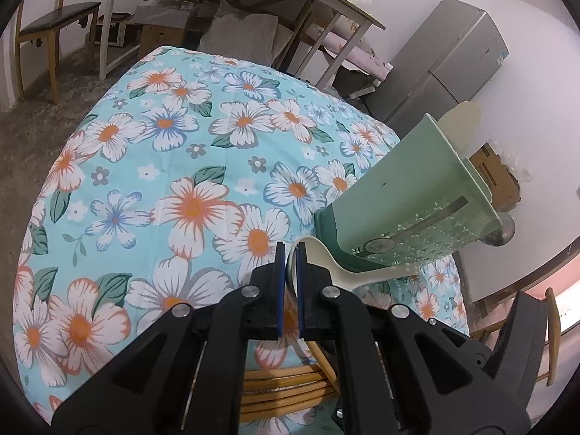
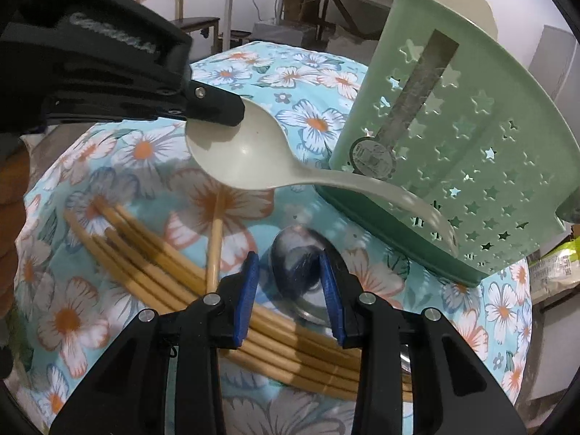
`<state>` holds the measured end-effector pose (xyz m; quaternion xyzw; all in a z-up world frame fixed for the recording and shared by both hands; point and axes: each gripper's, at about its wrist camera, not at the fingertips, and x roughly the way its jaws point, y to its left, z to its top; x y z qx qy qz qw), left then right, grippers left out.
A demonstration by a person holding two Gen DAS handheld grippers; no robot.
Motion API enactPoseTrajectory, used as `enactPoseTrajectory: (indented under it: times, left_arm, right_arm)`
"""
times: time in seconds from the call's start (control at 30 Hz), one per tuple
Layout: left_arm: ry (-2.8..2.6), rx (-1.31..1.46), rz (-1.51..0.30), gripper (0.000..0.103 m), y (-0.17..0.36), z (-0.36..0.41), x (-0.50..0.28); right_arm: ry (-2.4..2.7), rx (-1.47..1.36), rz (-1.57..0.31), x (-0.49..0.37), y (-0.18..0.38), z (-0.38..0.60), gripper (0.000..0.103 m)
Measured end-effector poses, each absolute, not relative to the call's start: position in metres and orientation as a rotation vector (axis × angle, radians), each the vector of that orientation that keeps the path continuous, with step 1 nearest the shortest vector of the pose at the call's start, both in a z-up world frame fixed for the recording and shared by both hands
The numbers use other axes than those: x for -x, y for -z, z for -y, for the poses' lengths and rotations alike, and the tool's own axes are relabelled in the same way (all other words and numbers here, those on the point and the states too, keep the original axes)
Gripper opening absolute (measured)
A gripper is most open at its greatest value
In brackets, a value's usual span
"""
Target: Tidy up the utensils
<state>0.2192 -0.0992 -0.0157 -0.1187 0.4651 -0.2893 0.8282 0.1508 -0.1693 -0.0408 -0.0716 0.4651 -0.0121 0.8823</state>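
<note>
I seem to be working in a lived-in home: a floral turquoise tablecloth (image 1: 152, 166) covers the table, with a grey two-door fridge (image 1: 449, 61), wooden chair (image 1: 50, 25) and cardboard boxes (image 1: 496, 177) around.

My left gripper (image 1: 289, 253): black plastic linkage arms, round silver pivot screws, thin blue pads (image 1: 279, 290) lining inner faces of fingers. My right gripper (image 2: 288, 264): same black angular arms, same silver screws at joints, blue pads (image 2: 248, 290) with ribbed texture and thicker look. In right view I see left gripper's black body from side, grey embossed lettering on housing, unreadable.
</note>
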Motion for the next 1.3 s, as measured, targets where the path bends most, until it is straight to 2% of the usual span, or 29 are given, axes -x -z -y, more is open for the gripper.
enactPoseTrajectory:
  times: [0.03,0.13,0.23,0.7,1.1,1.3]
  left_arm:
    - [0.615,0.253,-0.986,0.004,0.016,0.099,-0.219]
    - [0.617,0.254,-0.978,0.004,0.015,0.099,-0.217]
    - [0.618,0.255,-0.969,0.004,0.013,0.098,-0.216]
    - [0.637,0.239,-0.829,0.004,-0.024,0.091,-0.189]
    - [0.597,0.229,-0.733,0.004,-0.056,0.065,-0.163]
    - [0.59,0.182,-0.583,0.004,-0.096,0.058,-0.15]
  right_arm:
    - [0.025,0.147,-0.969,-0.153,0.04,0.17,0.018]
    - [0.038,0.155,-0.938,-0.152,0.034,0.168,0.009]
    - [0.038,0.124,-0.913,-0.145,0.023,0.171,0.006]
    - [0.037,-0.139,-0.768,-0.07,-0.043,0.241,0.003]
    - [0.024,-0.22,-0.684,-0.051,-0.055,0.259,0.002]
    - [0.038,-0.232,-0.666,-0.048,-0.065,0.27,0.002]
